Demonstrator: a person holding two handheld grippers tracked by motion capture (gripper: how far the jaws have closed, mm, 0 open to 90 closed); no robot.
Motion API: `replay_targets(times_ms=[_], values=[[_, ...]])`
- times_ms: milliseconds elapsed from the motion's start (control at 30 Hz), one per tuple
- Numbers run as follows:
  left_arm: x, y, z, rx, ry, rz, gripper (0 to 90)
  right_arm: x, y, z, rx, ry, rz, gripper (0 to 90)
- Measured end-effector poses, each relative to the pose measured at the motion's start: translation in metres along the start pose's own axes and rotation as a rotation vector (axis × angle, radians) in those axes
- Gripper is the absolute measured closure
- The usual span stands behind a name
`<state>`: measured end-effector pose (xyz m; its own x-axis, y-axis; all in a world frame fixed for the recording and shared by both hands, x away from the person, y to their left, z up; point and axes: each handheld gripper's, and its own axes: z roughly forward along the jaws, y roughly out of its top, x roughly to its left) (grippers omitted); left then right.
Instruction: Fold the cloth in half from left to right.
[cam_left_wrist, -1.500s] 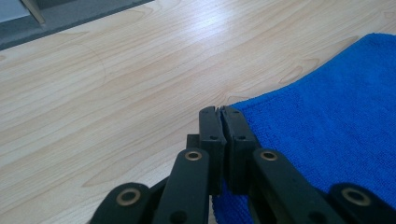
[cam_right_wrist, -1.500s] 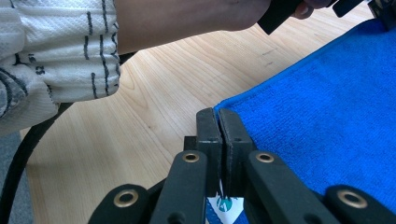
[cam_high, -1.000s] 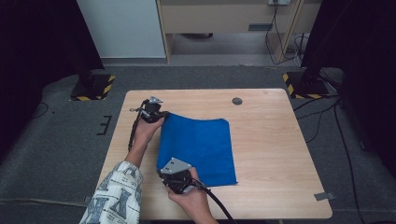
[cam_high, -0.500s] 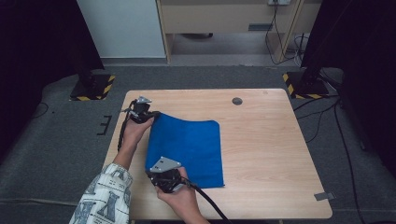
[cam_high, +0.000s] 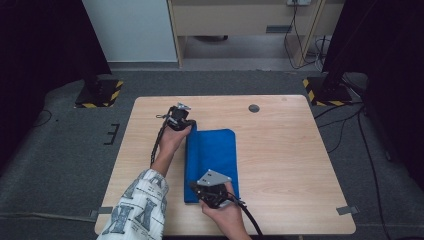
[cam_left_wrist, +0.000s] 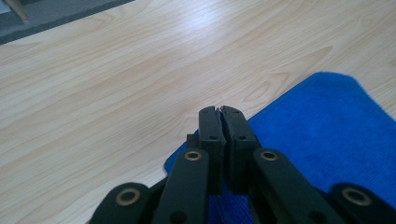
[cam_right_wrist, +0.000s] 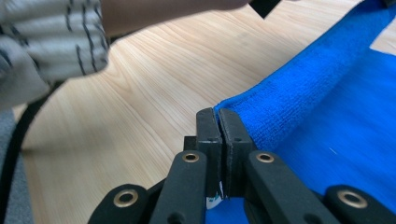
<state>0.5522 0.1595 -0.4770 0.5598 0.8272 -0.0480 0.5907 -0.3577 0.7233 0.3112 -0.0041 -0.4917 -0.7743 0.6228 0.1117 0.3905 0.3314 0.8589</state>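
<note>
Cloth: one blue cloth (cam_high: 212, 162) lies folded lengthwise near the middle of the worktop (cam_high: 280, 165), a long strip running away from the person.
Handling: judged soft, light and limp; it should drape and sag wherever unsupported, and the nap looks grippy rather than slippery. Not fragile.
Where to hold: the corners of one long edge, taken together, so the fold carries over evenly.
Left gripper (cam_high: 184, 123): at the cloth's far left corner, fingers pinched together on the fabric edge.
Right gripper (cam_high: 204, 192): at the cloth's near left corner, fingers likewise closed on the lifted blue edge (cam_right_wrist: 280, 107).
Count: one cloth, two grippers, one round grommet (cam_high: 254, 108) beyond the cloth.
</note>
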Motion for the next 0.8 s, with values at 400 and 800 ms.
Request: replay_targets(times_ms=[400, 800], values=[[-0.043, 0.009, 0.034, 0.018, -0.04, 0.038, 87.3, -0.019, -0.021, -0.026, 0.028, -0.035, 0.016, 88.2], [-0.065, 0.015, 0.046, 0.012, -0.069, 0.032, 87.2, -0.032, -0.033, -0.051, 0.058, -0.078, -0.005, 88.1]])
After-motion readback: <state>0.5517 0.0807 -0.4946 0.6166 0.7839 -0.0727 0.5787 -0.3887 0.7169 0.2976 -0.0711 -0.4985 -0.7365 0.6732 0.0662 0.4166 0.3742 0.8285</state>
